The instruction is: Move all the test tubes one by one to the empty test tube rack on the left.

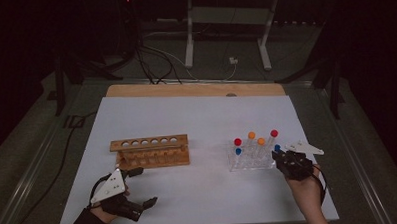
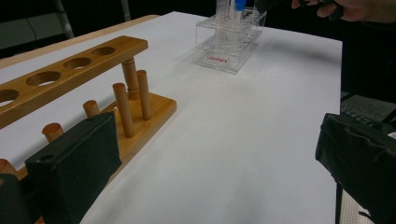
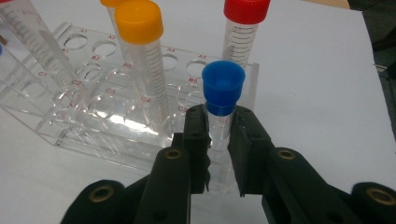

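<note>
High view: my right gripper [image 1: 283, 159] meets the clear plastic tube rack [image 1: 248, 163] at centre right; my left gripper [image 1: 134, 192] sits lower left, jaws apart, beside the wooden peg rack [image 1: 150, 151]. Right gripper view: my jaws clamp the blue-capped clear tube [image 3: 222, 100] at frame centre, standing in the rack's near corner.

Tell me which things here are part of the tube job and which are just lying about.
In the job:
right gripper, shut on the blue-capped tube
clear rack
wooden rack, empty
left gripper, open

Lying about:
cables on the floor behind the table
white frame behind the table
</note>
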`<move>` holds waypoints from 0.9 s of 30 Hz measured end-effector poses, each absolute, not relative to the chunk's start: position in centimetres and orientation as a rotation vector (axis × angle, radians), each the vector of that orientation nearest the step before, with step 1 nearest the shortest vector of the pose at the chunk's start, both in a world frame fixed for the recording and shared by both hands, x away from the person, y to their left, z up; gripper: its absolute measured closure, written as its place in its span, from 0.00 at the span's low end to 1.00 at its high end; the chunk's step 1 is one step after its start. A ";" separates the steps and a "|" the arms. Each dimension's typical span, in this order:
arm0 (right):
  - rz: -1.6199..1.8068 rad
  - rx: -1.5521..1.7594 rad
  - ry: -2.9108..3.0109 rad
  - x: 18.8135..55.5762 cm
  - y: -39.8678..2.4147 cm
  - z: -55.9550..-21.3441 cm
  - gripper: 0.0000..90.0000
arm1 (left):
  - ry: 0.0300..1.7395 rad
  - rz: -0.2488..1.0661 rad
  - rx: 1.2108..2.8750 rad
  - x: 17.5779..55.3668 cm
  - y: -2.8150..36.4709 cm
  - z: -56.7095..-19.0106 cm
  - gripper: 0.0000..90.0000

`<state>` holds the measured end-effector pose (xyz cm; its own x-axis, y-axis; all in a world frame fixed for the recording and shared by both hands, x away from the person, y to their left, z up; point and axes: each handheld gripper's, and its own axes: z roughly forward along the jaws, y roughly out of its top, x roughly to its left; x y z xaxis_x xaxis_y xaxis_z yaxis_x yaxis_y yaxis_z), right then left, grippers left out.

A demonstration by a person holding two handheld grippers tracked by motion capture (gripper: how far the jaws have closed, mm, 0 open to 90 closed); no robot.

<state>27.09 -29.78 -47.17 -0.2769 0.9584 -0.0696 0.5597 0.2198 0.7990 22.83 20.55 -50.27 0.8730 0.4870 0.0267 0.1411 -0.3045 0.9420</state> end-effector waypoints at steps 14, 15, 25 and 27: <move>0.973 1.297 1.845 25.3 -29.9 -44.2 0.85 | 0.471 0.368 1.871 22.8 20.6 -50.3 0.01; 0.978 1.281 1.835 25.0 -29.8 -43.8 0.85 | 0.471 0.369 1.872 22.8 20.6 -50.3 0.01; 1.041 1.187 1.897 23.6 -27.9 -42.4 0.85 | 0.466 0.367 1.873 22.8 20.5 -50.2 0.01; 1.056 1.166 1.931 23.4 -27.3 -42.3 0.85 | 0.469 0.364 1.875 22.8 20.4 -50.2 0.01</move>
<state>23.45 -27.28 -42.31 -0.4020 0.9085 -0.1140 0.3946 0.2842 0.8738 22.78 20.42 -50.21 0.8736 0.4861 0.0243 0.1444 -0.3065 0.9408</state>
